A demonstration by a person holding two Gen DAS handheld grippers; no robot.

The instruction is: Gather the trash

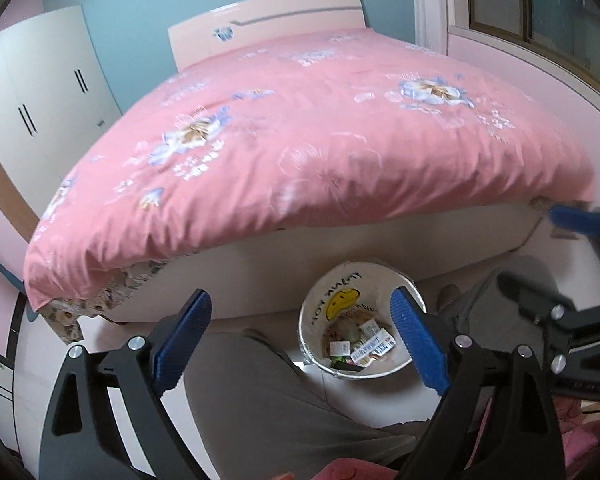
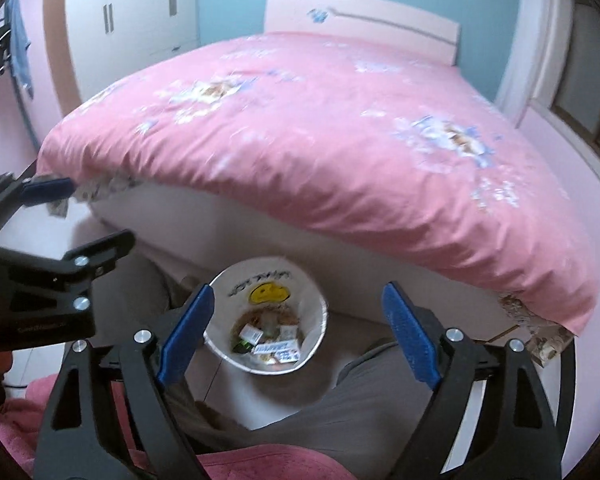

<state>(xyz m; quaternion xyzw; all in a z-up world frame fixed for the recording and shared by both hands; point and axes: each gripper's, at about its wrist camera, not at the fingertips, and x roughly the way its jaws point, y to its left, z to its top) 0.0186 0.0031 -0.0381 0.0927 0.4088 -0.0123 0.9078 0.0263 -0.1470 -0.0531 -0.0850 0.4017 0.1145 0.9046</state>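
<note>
**Both grippers spread wide above a filled wastebasket at the foot of the bed**

In the left wrist view, the left gripper (image 1: 302,344) fills the lower half, its two blue-padded fingers (image 1: 186,338) set far apart with nothing between the pads. Through the gap, toward 5 o'clock from the picture's centre, stands the white wastebasket (image 1: 364,280) on the pale floor, close against the white bed base (image 1: 268,276). A yellow smiley face and dark lettering mark its inner wall. At its bottom lies the trash (image 1: 366,340): small printed wrappers and packets, too small to read. A person's grey-trousered leg (image 1: 252,392) lies at 6 o'clock, just left of the basket.

At 3 o'clock in the same view the right gripper (image 1: 580,220) shows at the frame edge, one blue pad reaching in beside the corner of the pink floral duvet (image 1: 320,140).

In the right wrist view, the right gripper's own jaws are likewise wide apart and empty, and the basket sits between them at 6 o'clock. The left gripper's black frame appears at 9 o'clock.

The duvet drapes over the bed from 9 to 3 o'clock. A white wardrobe (image 1: 48,92) stands at 10 o'clock, a window (image 1: 540,0) at 1 o'clock.
</note>
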